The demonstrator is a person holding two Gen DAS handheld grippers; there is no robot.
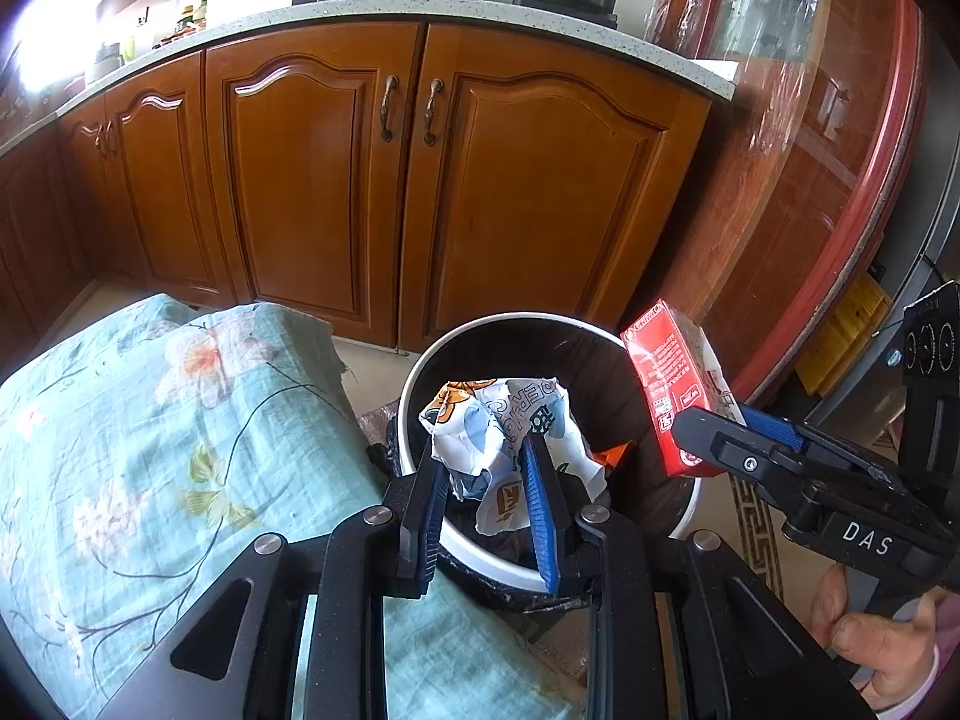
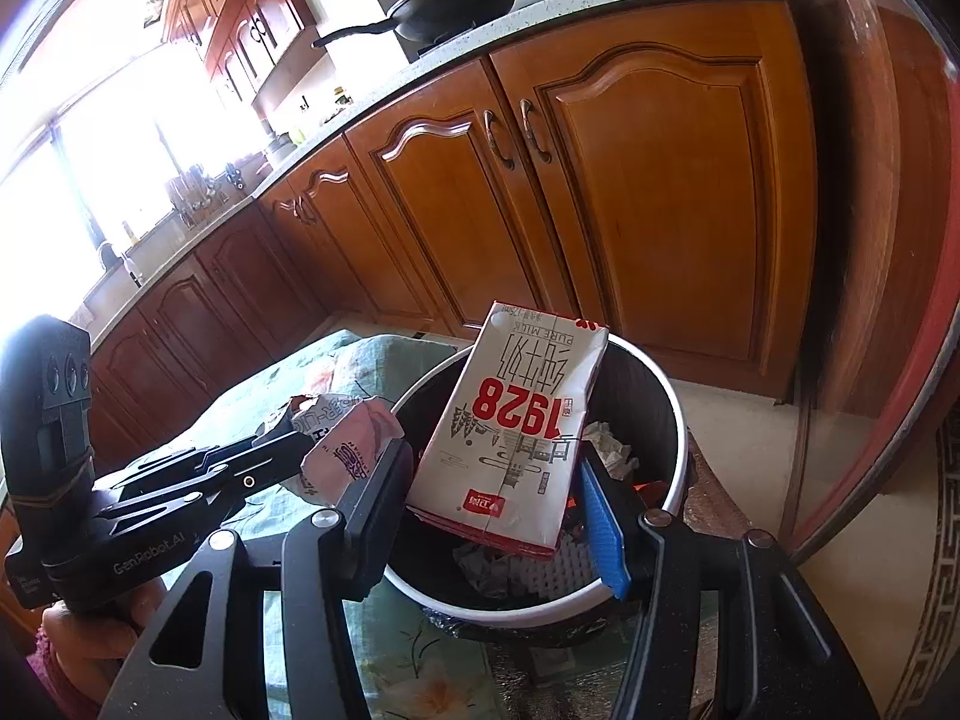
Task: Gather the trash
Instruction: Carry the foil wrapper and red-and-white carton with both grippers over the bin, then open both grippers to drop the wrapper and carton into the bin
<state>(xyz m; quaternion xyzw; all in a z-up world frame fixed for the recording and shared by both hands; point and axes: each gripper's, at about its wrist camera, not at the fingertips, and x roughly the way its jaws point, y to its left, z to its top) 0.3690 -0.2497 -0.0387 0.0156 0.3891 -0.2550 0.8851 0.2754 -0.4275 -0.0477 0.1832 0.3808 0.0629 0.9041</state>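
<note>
My left gripper [image 1: 486, 468] clamps a crumpled wrapper [image 1: 504, 426] at lower centre, above the trash bin [image 1: 420, 360]. My right gripper [image 2: 498, 480] clamps a milk carton [image 2: 516, 420] over the bin, centre frame.

Daylight floods in from the window [image 2: 90, 150] and blows out to white glare around it, the cabinets [image 1: 336, 180] beside it stay sharp, and fisheye bending darkens each picture's corners.
</note>
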